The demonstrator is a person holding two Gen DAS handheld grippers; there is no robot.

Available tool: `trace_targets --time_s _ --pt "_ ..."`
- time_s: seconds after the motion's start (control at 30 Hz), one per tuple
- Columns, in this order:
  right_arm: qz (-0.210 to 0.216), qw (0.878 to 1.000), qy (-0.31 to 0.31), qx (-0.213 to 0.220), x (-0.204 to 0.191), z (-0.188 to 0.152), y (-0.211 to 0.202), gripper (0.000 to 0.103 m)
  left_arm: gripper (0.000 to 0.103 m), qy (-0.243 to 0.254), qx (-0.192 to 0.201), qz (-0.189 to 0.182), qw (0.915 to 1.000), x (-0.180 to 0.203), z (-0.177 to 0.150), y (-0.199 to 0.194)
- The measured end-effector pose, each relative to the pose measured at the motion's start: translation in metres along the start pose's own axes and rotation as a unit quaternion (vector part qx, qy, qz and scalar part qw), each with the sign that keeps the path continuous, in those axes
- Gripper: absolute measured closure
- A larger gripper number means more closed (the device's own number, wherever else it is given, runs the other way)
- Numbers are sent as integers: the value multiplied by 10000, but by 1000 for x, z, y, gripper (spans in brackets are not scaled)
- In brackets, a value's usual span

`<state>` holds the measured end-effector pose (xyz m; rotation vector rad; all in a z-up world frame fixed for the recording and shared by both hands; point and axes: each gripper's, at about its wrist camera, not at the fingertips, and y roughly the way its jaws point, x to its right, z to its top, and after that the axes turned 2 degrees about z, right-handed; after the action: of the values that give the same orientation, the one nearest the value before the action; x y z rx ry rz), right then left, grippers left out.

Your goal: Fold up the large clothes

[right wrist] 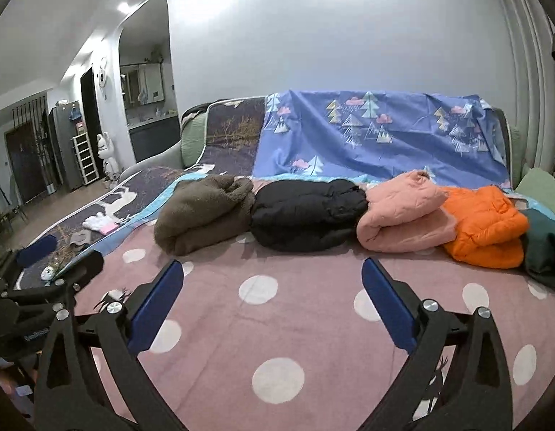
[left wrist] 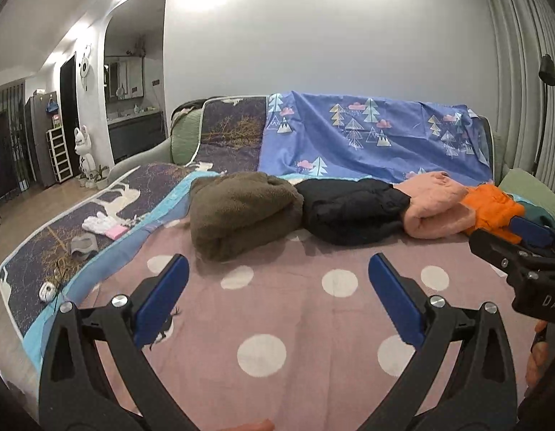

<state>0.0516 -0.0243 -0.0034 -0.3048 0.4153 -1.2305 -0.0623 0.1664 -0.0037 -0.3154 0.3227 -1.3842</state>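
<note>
This is a home, a lived-in living room open to a hallway. A sofa point(right wrist: 528, 183) with green cushions stands against a plain white wall, draped with a blue tree-print sheet point(right wrist: 378, 136) and a dark deer-print blanket point(left wrist: 108, 212). A pink polka-dot cover point(right wrist: 295, 323) spreads over the seat. Pleated curtains point(left wrist: 521, 72) hang on the right. On the left, an arched alcove point(left wrist: 133, 82) holds a mirror and vanity counter, beside a white shelf rack point(left wrist: 60, 154), a white bear figure point(left wrist: 84, 151) and a wood floor point(left wrist: 54, 186).

Pink spread point(right wrist: 313, 341) — white dots.
</note>
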Motion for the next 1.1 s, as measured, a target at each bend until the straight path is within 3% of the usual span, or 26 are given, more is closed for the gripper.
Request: trace_targets --time_s 0.27,1.1 --pt "-99 9997 -207 -13 -6 -13 -16 3 2 92 12 285 9996 5 -15 -12" --pt "-141 9990 -326 -267 -17 -24 -2 3 2 -78 -120 195 9997 -9 -23 -7"
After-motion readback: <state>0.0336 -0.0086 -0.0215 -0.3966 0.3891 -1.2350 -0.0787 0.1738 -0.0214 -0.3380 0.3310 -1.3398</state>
